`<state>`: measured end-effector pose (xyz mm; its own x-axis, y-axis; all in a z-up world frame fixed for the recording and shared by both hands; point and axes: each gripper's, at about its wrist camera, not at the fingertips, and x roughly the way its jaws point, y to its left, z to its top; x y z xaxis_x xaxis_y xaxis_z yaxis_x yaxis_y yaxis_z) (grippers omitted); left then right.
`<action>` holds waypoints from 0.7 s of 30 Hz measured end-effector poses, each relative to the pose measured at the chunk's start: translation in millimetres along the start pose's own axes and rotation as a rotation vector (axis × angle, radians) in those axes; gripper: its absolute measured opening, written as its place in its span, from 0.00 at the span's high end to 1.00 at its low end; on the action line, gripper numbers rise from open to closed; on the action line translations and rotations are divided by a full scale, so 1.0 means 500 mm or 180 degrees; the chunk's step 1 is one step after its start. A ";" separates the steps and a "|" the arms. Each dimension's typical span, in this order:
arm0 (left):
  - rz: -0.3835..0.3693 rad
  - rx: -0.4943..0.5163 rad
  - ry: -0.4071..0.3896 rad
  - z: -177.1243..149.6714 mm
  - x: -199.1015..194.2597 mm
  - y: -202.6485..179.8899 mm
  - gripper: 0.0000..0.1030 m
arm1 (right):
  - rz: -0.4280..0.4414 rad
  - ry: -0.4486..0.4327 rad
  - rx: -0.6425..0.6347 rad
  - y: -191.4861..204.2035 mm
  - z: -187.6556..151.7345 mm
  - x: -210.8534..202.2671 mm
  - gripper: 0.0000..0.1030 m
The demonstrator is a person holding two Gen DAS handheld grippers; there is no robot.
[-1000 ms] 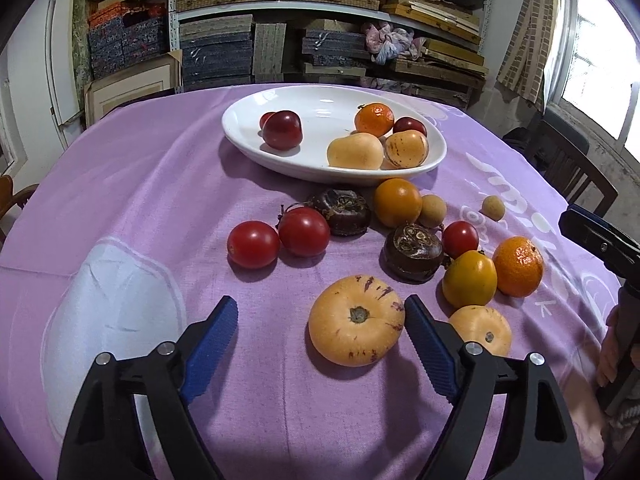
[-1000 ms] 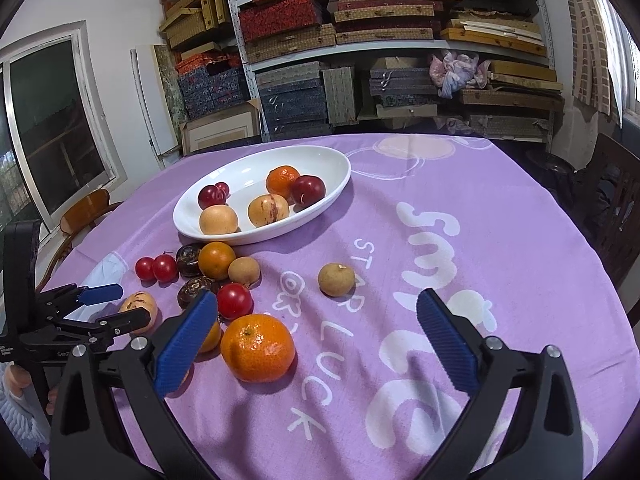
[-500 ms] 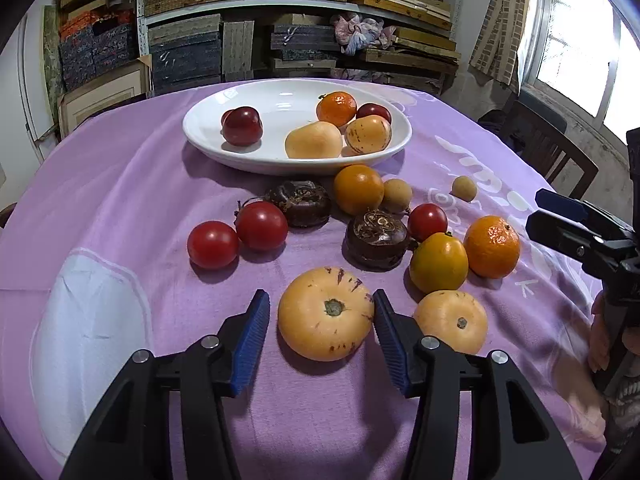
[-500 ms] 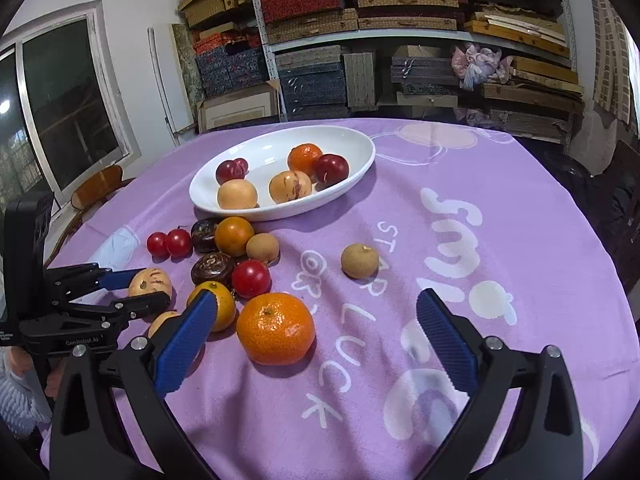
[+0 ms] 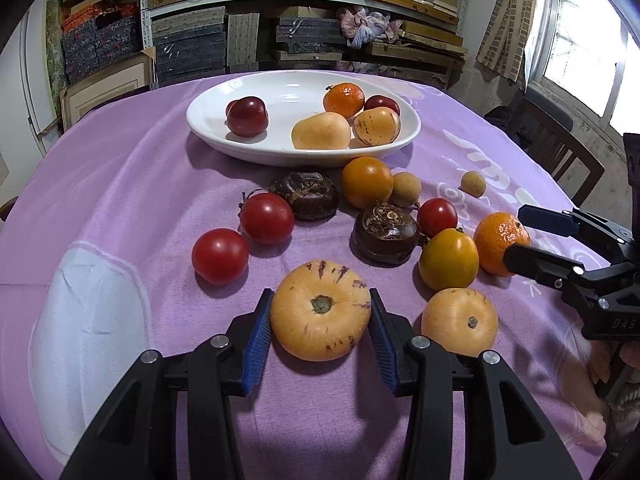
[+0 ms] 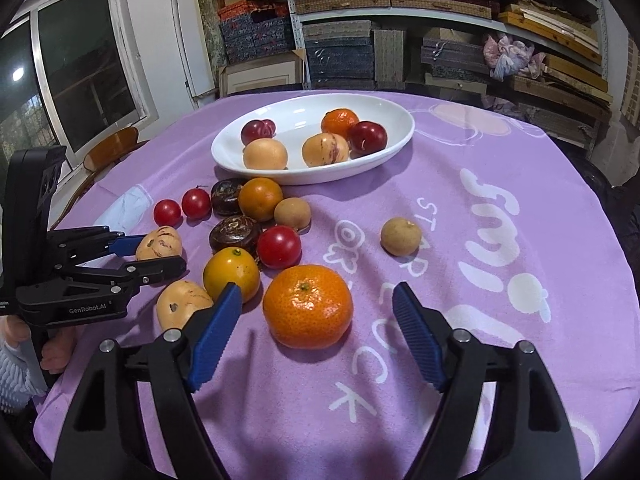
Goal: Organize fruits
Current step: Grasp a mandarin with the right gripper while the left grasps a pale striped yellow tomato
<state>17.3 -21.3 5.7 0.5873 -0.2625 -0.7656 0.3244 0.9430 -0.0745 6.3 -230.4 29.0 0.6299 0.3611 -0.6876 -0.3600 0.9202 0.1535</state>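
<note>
Left gripper [image 5: 321,320] has its fingers clamped on the striped yellow melon [image 5: 320,309]. Right gripper [image 6: 318,322] sits wide open around the mandarin [image 6: 308,305], with the white bowl [image 6: 384,156] at 12 o'clock.

Behind the round table in a lilac printed cloth [image 6: 500,184], metal shelving [image 5: 304,12] crammed with flat woven and patterned boxes, plus a bundle of pink crumpled fabric [image 6: 510,58] on one shelf. To one side, a bright daylit window [image 5: 588,40] with a beige checked curtain [image 5: 506,20] and a dark wooden chair [image 5: 556,148] beneath; opposite, a white-framed dark sliding window [image 6: 80,68] in a white wall, with a rounded orange-brown wooden chair back [image 6: 112,150] below it.
</note>
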 end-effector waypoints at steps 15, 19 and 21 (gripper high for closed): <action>-0.0065 -0.0099 -0.0120 0.002 -0.015 0.008 0.55 | 0.0180 0.0089 0.0154 -0.016 0.002 0.011 0.53; -0.0031 -0.0113 -0.0235 0.030 -0.034 0.015 0.55 | 0.0254 -0.0065 0.0267 -0.030 0.020 -0.018 0.53; 0.0044 -0.0087 -0.0319 0.069 -0.045 0.022 0.55 | 0.0250 -0.0122 0.0240 -0.035 0.050 -0.036 0.53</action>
<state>33.2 -12.2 43.9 0.6632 -0.2673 -0.6991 0.2961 0.9515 -0.0828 18.5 -249.3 56.4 0.6282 0.4368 -0.6439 -0.3574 0.8971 0.2598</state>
